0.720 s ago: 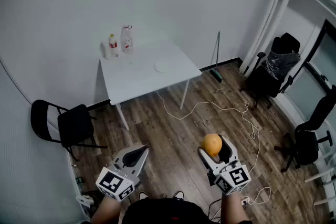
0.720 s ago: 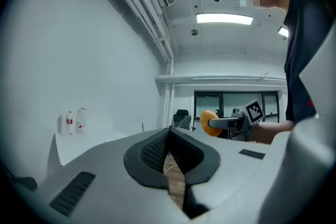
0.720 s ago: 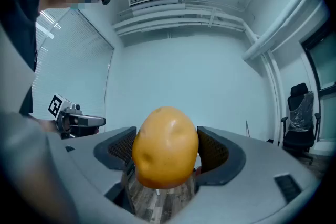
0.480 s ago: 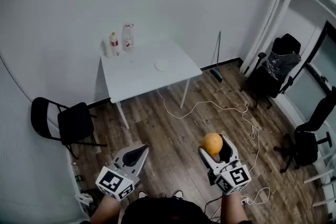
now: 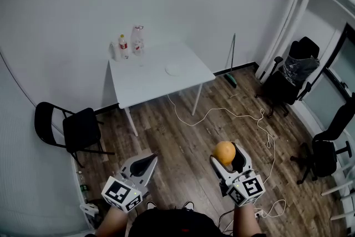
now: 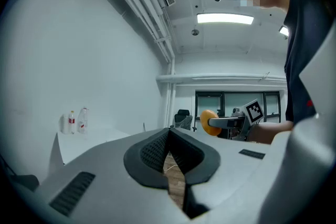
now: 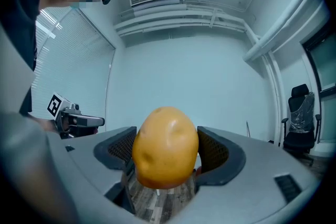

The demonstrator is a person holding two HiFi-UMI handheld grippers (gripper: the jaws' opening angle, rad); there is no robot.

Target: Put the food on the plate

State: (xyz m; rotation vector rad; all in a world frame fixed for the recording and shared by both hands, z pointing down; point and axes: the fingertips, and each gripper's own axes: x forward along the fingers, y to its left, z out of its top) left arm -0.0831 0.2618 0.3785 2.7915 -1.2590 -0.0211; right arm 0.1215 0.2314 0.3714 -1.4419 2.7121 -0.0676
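My right gripper (image 5: 227, 157) is shut on a yellow-orange potato (image 5: 224, 152), held low above the wooden floor; in the right gripper view the potato (image 7: 165, 147) fills the gap between the two dark pads. My left gripper (image 5: 145, 164) is shut with nothing in it, its pads touching at the tips (image 6: 169, 150). A small white plate (image 5: 173, 70) lies on the white table (image 5: 155, 77) far ahead. In the left gripper view the potato (image 6: 208, 122) and right gripper show at the right.
Two bottles (image 5: 130, 44) stand at the table's back left corner. A black folding chair (image 5: 69, 130) sits left of the table. Office chairs (image 5: 291, 72) stand at the right. A white cable (image 5: 233, 116) runs across the floor. A broom (image 5: 231, 61) leans on the wall.
The view has shifted slightly; the table and chair sit a little lower and to the right in the frame. Both grippers hold the same pose.
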